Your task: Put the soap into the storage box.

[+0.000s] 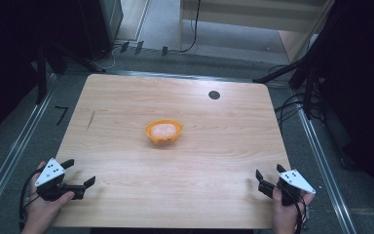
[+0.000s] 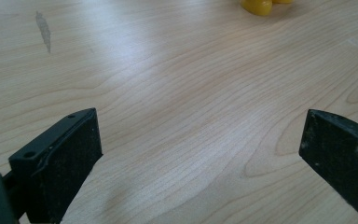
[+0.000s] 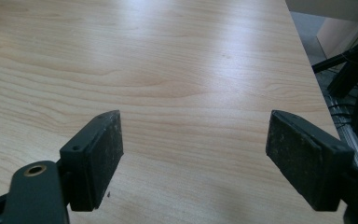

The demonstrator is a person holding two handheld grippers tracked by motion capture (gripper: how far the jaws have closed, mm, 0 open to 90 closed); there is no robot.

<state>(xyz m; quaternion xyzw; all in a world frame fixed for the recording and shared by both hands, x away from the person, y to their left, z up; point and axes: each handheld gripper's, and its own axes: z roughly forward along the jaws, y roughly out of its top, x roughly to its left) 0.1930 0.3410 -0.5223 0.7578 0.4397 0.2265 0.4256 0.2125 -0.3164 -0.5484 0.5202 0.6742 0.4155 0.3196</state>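
An orange bowl (image 1: 163, 131) sits mid-surface (image 1: 126, 97) (pale contents inside), a black dot (image 1: 214, 95) beyond it, both left tongs (image 1: 79, 176) and right tongs (image 1: 268, 178) spread apart nearer the person.

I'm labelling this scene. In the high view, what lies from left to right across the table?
Left gripper → orange bowl with pale contents → small black round spot on the wooden tabletop → right gripper.

light wood table (image 1: 126, 97) mid-frame, grey floor (image 1: 24, 146) around it, metal rails (image 1: 9, 151) left and right, black stands (image 1: 311, 73) and cables upper right, pale cabinet (image 1: 253, 14) top centre
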